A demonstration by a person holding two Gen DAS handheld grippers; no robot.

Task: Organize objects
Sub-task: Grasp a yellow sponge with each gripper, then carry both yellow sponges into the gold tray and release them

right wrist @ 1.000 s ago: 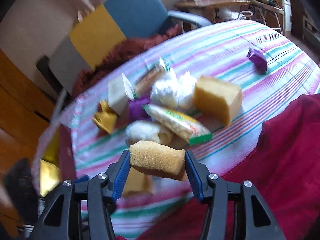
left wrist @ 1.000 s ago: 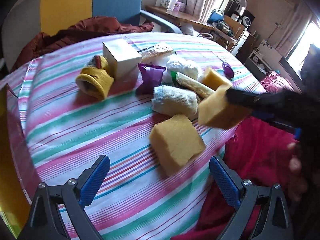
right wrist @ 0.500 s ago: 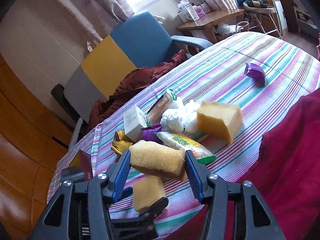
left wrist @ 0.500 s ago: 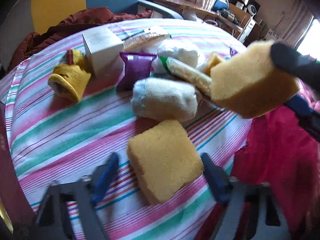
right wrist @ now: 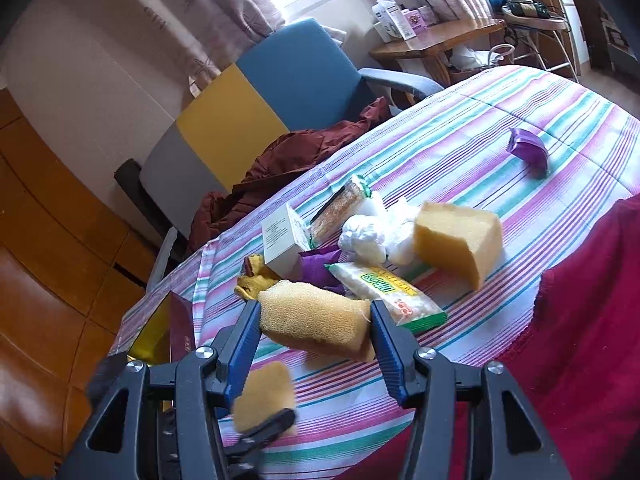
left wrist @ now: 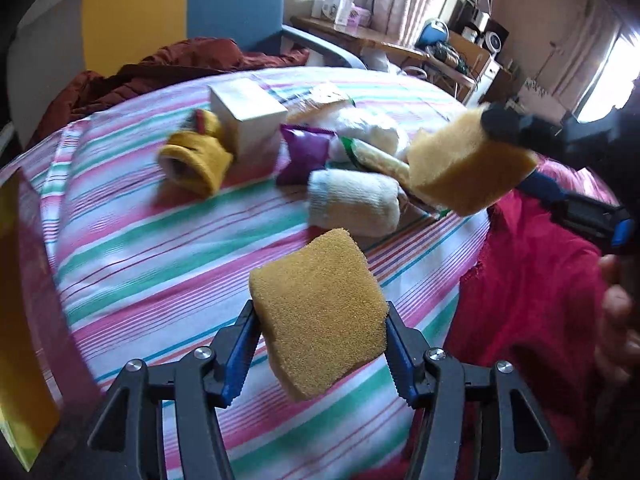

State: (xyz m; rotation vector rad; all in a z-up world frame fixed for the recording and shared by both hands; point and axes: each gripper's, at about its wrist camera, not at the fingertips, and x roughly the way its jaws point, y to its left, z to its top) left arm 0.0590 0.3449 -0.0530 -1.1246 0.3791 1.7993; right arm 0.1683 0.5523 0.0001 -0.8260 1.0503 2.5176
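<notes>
I count three sponges. My left gripper (left wrist: pixel 320 344), jaws closing, has one sponge (left wrist: pixel 318 316) between its pads. My right gripper (right wrist: pixel 314 332) clamps a second sponge (right wrist: pixel 316 318). The third sponge (right wrist: pixel 456 244) lies on the striped table (right wrist: pixel 500 120) ahead of the right gripper; only the right view shows it whole, with one far purple packet (right wrist: pixel 528 150). Ahead of the left gripper crowd a white sock (left wrist: pixel 354 204), yellow sock (left wrist: pixel 196 162), box (left wrist: pixel 248 114) and near purple packet (left wrist: pixel 306 152).
</notes>
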